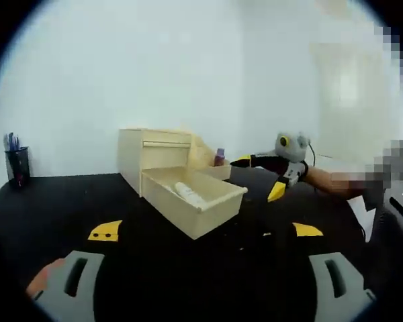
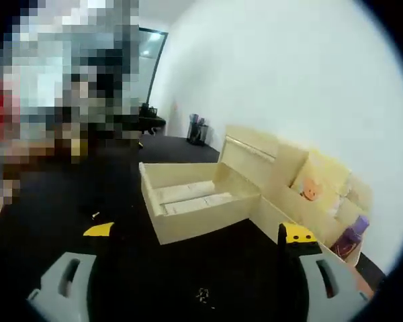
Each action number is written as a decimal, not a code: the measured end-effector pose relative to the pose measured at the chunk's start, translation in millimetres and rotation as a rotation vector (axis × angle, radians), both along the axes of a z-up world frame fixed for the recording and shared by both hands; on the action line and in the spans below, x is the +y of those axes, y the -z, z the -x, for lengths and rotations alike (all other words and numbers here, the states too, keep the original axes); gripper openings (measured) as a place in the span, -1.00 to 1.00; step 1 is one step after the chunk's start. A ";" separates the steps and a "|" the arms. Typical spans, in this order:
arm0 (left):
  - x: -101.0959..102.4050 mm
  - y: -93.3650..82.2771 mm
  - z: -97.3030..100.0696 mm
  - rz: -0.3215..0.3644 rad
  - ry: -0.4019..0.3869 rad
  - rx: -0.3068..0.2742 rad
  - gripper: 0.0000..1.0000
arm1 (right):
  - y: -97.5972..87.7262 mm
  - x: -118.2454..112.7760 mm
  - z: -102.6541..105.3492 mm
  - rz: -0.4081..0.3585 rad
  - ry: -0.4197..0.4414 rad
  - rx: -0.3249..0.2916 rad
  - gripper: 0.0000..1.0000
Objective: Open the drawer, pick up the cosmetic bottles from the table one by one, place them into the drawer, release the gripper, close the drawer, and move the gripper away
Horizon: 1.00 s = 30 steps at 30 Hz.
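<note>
White wall forms the background, and a black bench (image 1: 67,208) carries a pale wooden cabinet (image 1: 154,151) at the centre of the left gripper view. Its drawer (image 1: 195,198) is already pulled out, with white bottles (image 1: 187,192) lying inside, seen as two (image 2: 191,194) in the right gripper view. A purple bottle (image 1: 219,157) stands just right of the cabinet; in the right gripper view it (image 2: 351,236) sits at the right edge, beside a low wooden tray (image 2: 322,194). The step in hand is judged to be the pick-up of this bottle. The right gripper (image 1: 265,176), reaching in from the right of the left gripper view, is seen released, its fingers spread near the bottle but apart from it. The left gripper (image 1: 206,231) is held back at the bottom of the frame, likewise released and empty. Next, the right gripper (image 2: 198,233) would need to be brought round the bottle and closed; the tray wall and the open drawer's corner stand close to that path. A pen pot (image 1: 17,164) stands well apart at far left.
</note>
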<state>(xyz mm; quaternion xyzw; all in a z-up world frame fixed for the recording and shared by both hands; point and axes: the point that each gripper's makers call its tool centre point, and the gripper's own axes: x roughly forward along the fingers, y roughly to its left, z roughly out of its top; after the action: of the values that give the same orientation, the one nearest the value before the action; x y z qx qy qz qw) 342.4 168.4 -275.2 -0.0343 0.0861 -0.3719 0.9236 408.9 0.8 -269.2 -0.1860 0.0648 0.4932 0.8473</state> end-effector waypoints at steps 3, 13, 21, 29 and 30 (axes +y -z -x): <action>-0.8 6.9 -3.0 0.001 -0.008 0.017 0.82 | 1.1 4.7 -3.4 0.005 -0.010 -0.020 0.85; -3.6 14.5 1.5 -0.026 0.003 0.040 0.74 | 15.6 8.0 -21.0 0.037 0.010 -0.029 0.80; -0.6 11.8 1.7 -0.017 -0.002 0.032 0.70 | 15.6 8.1 -34.9 0.014 0.041 -0.053 0.77; -1.3 14.3 1.3 -0.030 0.003 0.039 0.66 | 12.0 7.1 -39.6 -0.005 0.050 -0.073 0.84; -1.4 14.8 1.2 -0.032 0.004 0.041 0.66 | 11.7 6.3 -41.4 -0.001 0.059 -0.078 0.82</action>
<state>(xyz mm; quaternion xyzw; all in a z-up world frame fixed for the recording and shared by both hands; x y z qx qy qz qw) 341.3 167.0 -290.0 -0.0272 0.1110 -0.3714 0.9214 450.3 7.1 -280.9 -0.2023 0.0371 0.4604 0.8636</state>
